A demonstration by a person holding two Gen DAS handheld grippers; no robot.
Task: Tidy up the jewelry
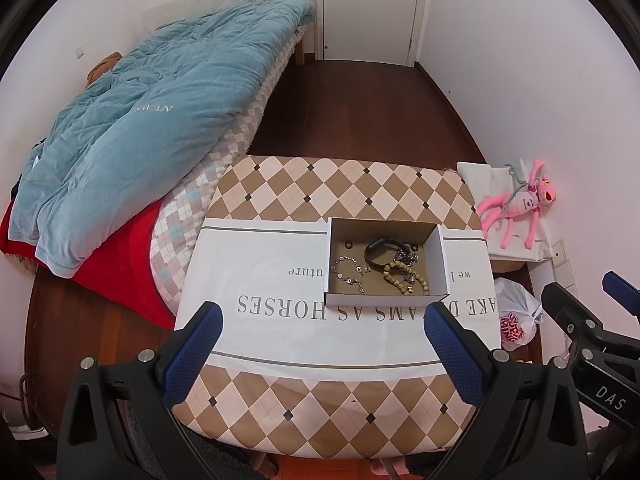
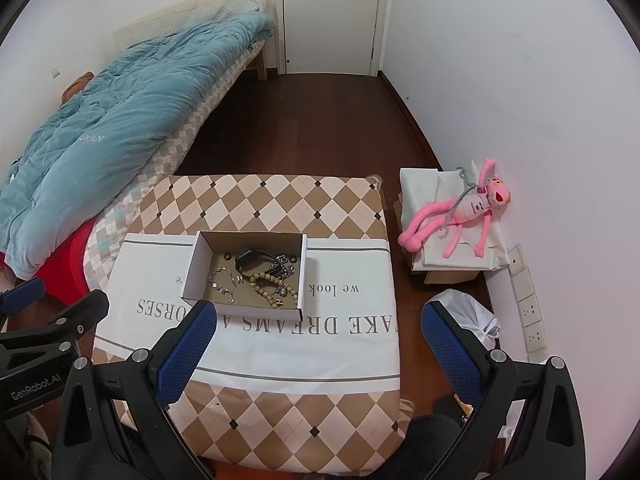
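Observation:
A shallow cardboard box (image 1: 442, 258) (image 2: 192, 264) sits on the white printed cloth (image 1: 256, 280) (image 2: 352, 344) covering the checkered table. Inside lie a black band (image 1: 374, 254) (image 2: 245, 261), a wooden bead bracelet (image 1: 406, 276) (image 2: 276, 286), a silver chain bracelet (image 1: 349, 270) (image 2: 222, 282) and a dark metal piece (image 1: 406, 257) (image 2: 283, 266). My left gripper (image 1: 324, 324) hangs open just in front of the box, empty. My right gripper (image 2: 320, 328) is open too, nearer the table's right side, its left finger (image 2: 188, 340) overlapping the box's front edge.
A bed with a teal quilt (image 1: 152, 120) (image 2: 120, 120) and red blanket (image 1: 116, 264) lies left of the table. A pink plush toy (image 1: 520, 204) (image 2: 464, 212) rests on a covered box at the right wall. A white plastic bag (image 1: 516, 316) (image 2: 468, 312) sits on the floor. A shut door (image 1: 370, 8) stands at the back.

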